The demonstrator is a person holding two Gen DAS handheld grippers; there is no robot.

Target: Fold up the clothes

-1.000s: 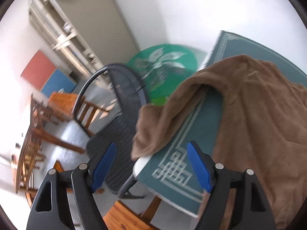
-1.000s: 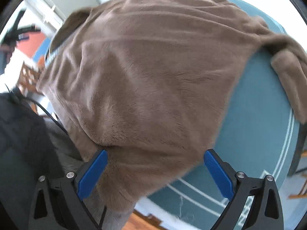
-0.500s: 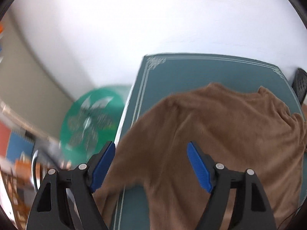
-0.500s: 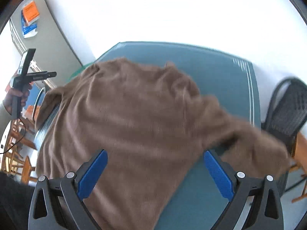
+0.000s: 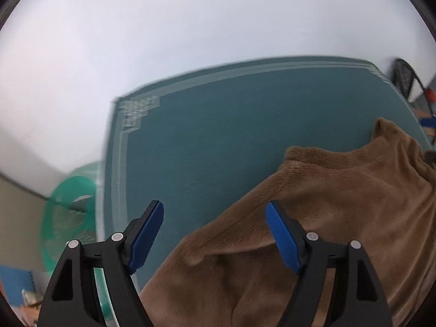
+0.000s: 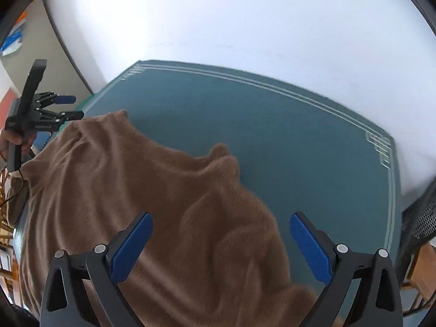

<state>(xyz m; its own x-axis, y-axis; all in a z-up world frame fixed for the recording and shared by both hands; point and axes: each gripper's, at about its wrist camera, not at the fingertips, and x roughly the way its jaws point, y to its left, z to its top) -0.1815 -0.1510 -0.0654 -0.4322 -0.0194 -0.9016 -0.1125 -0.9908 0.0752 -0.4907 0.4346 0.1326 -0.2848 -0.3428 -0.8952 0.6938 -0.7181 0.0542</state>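
A brown fleece garment (image 5: 327, 212) lies spread and rumpled on a teal table mat (image 5: 231, 136). In the left wrist view it fills the lower right, and my left gripper (image 5: 215, 234) hangs open above its near left edge, holding nothing. In the right wrist view the brown garment (image 6: 152, 204) covers the left and middle of the teal mat (image 6: 299, 141). My right gripper (image 6: 220, 245) is open over the garment's right part, with its blue pads (image 6: 310, 248) wide apart. The left gripper (image 6: 41, 114) shows at the far left, held by a hand.
A white wall stands behind the table. A green round sign (image 5: 68, 218) leans beyond the table's left edge. A black mesh chair (image 6: 419, 218) stands at the table's right side, and wooden furniture (image 6: 425, 272) sits below it.
Both grippers have swung up and back from the garment's edges toward the wall. The garment now lies lower in both views, with bare mat showing beyond it.
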